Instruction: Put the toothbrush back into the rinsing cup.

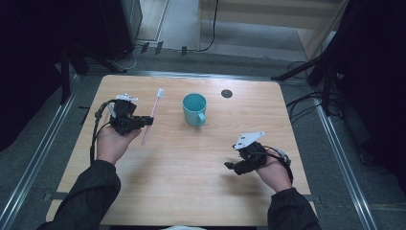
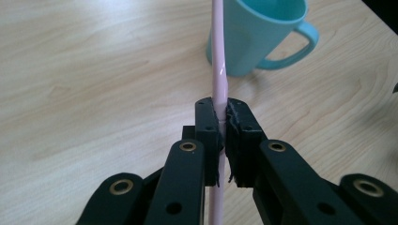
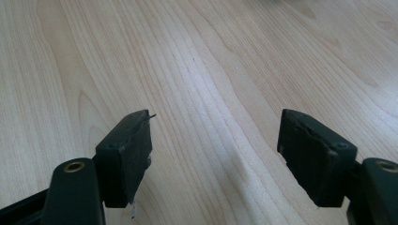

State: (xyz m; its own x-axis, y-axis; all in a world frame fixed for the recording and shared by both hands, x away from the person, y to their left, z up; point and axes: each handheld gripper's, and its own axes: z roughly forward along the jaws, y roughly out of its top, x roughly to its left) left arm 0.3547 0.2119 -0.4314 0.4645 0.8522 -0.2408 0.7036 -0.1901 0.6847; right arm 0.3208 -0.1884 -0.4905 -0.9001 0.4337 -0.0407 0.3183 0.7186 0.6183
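A pink toothbrush (image 1: pixel 154 109) with a white head is held at the table's left, head pointing to the far side. My left gripper (image 1: pixel 149 121) is shut on its handle, and in the left gripper view the pink handle (image 2: pixel 219 61) rises straight up from between the two black jaws. A teal mug (image 1: pixel 194 109) stands upright near the table's middle, handle toward the front; the left gripper view shows the mug (image 2: pixel 253 33) just beyond the toothbrush. My right gripper (image 1: pixel 231 166) hovers over the front right of the table, open, with bare wood between its pads (image 3: pixel 131 150).
The wooden table (image 1: pixel 182 191) has a small dark round hole (image 1: pixel 227 93) near its far right edge. Dark stands and cables (image 1: pixel 306 103) flank the table on the floor. A pale wooden cabinet (image 1: pixel 268 19) stands behind.
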